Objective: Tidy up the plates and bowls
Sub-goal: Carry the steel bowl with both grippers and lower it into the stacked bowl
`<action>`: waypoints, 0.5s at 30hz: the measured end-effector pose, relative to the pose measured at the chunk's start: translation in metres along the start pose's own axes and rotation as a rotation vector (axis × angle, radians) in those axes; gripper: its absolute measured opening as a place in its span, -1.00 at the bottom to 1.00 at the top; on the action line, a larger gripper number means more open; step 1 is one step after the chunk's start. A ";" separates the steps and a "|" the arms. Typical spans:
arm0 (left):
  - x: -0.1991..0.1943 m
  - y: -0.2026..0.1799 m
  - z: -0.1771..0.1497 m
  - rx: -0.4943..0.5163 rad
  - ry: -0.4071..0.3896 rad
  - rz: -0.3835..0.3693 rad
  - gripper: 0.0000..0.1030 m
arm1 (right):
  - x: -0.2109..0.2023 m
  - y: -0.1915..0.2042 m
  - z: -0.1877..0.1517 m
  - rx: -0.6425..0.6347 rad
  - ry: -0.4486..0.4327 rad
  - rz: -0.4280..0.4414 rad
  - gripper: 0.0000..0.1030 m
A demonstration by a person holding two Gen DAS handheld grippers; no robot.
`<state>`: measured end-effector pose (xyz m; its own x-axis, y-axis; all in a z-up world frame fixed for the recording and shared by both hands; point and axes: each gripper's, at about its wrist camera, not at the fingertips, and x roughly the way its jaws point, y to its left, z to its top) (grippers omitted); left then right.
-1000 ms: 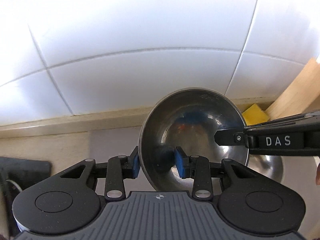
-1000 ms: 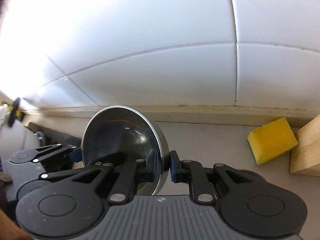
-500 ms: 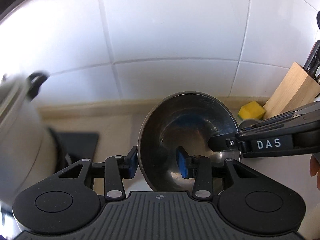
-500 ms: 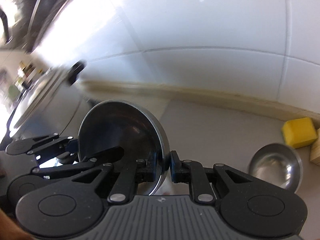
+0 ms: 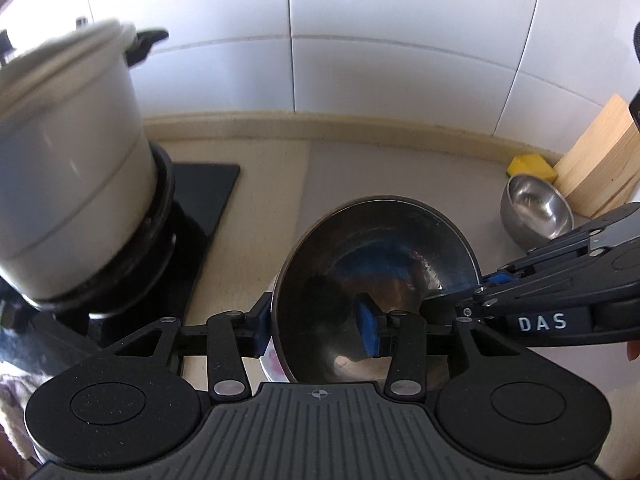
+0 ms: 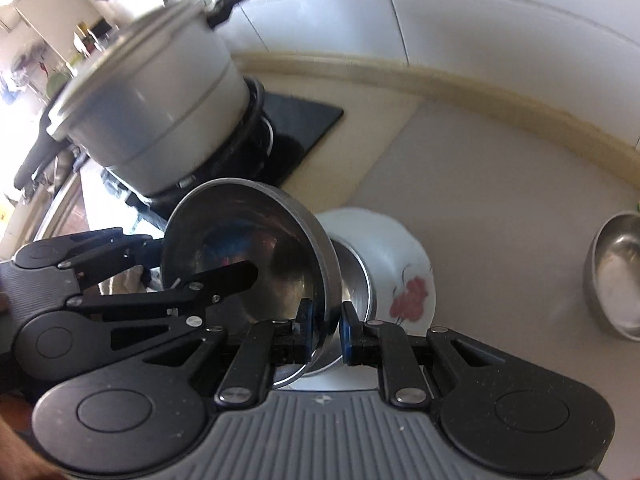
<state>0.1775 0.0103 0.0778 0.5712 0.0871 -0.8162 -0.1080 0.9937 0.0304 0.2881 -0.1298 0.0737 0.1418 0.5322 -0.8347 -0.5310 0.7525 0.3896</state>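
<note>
Both grippers hold one steel bowl (image 5: pixel 376 280) by its rim, tilted on edge above the counter. My left gripper (image 5: pixel 316 330) is shut on its left rim. My right gripper (image 6: pixel 325 330) is shut on its right rim; the bowl (image 6: pixel 244 256) fills the middle of the right wrist view. Under it a white plate with a red flower (image 6: pixel 404 280) lies on the counter, with another steel bowl (image 6: pixel 356 292) on it. A smaller steel bowl (image 5: pixel 536 210) sits at the right; it also shows in the right wrist view (image 6: pixel 618 272).
A large grey lidded pot (image 5: pixel 60 176) stands on a black stove (image 5: pixel 200 196) at the left. A yellow sponge (image 5: pixel 532 166) and a wooden knife block (image 5: pixel 604 172) stand at the right against the white tiled wall. The counter (image 6: pixel 500 200) is beige.
Both grippers have carried the held bowl left and down along the counter. The pot, stove and flowered plate have come into view; the small bowl and sponge have shifted right.
</note>
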 end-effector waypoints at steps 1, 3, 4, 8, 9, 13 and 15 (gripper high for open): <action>0.005 0.002 -0.002 -0.006 0.014 -0.006 -0.16 | 0.006 0.002 0.000 0.003 0.009 -0.008 -1.00; 0.014 0.003 -0.007 -0.007 0.038 -0.018 -0.17 | 0.016 0.002 -0.001 0.006 0.031 -0.022 -1.00; 0.018 0.004 -0.009 -0.006 0.050 -0.025 -0.17 | 0.021 0.004 0.001 0.004 0.036 -0.036 -1.00; 0.027 0.009 -0.015 -0.010 0.076 -0.053 -0.18 | 0.028 0.015 0.001 -0.034 0.039 -0.093 -1.00; 0.029 0.010 -0.015 -0.010 0.080 -0.059 -0.18 | 0.029 0.017 0.000 -0.046 0.036 -0.106 -1.00; 0.030 0.016 -0.014 0.002 0.070 -0.061 -0.15 | 0.028 0.028 -0.001 -0.111 -0.005 -0.191 -1.00; 0.028 0.018 -0.011 0.012 0.053 -0.056 -0.13 | 0.026 0.030 0.001 -0.122 -0.015 -0.203 -1.00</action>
<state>0.1821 0.0295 0.0491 0.5320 0.0278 -0.8463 -0.0671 0.9977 -0.0094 0.2761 -0.0931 0.0643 0.2677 0.3812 -0.8849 -0.5870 0.7928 0.1640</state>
